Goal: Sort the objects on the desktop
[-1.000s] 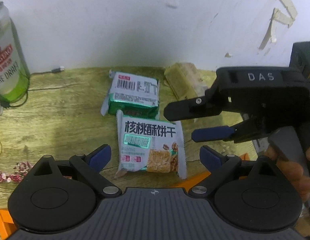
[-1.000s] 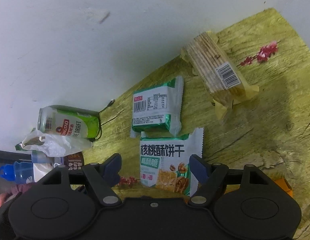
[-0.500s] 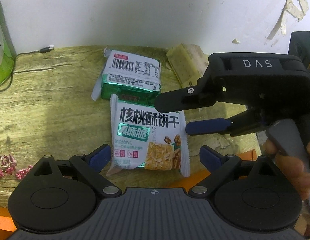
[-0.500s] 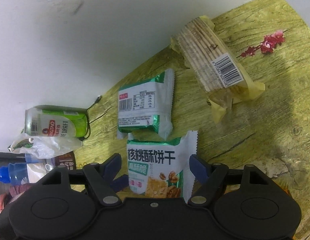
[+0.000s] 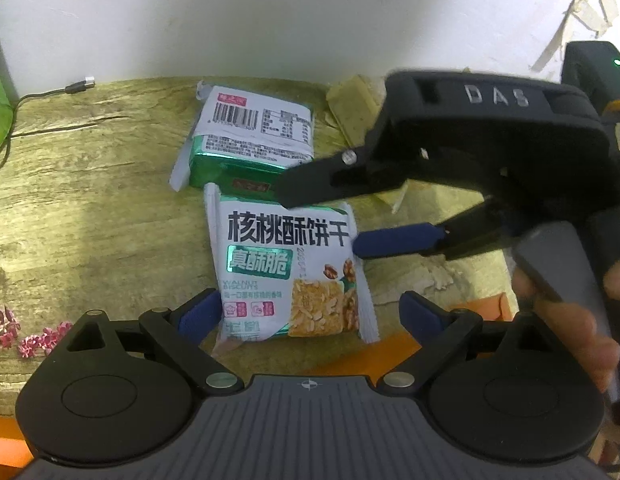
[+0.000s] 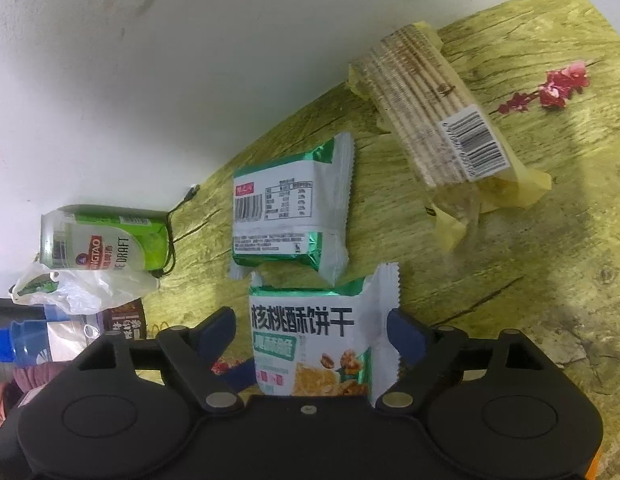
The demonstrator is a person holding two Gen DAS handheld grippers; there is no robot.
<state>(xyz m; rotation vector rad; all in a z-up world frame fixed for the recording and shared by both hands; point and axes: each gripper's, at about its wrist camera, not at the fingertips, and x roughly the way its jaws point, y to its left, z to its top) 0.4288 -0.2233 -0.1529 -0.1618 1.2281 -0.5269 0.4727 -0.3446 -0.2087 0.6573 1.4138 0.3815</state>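
Observation:
A white and green walnut biscuit packet [image 5: 289, 268] lies flat on the wood-patterned table [image 5: 89, 200]. My left gripper [image 5: 310, 312] is open, its blue pads on either side of the packet's near end. My right gripper [image 5: 322, 220] reaches in from the right above the packet's far end. In the right wrist view the same packet [image 6: 310, 340] lies between the right gripper's [image 6: 312, 330] fingers. Those jaws are opening, and the left pad stands clear of the wrapper. A second green packet [image 6: 289, 216] lies barcode up just beyond.
A yellow sleeve of crackers [image 6: 438, 120] lies at the back right by the white wall. A green beer can [image 6: 105, 240], a plastic bag [image 6: 81, 288] and a blue-capped bottle [image 6: 13, 344] crowd the left. A hand [image 5: 558, 320] grips the right gripper's trigger.
Both grippers have come closer to the walnut packet, which now fills more of each view. The right gripper has reached further left over it, with wider jaws. The can left the left view.

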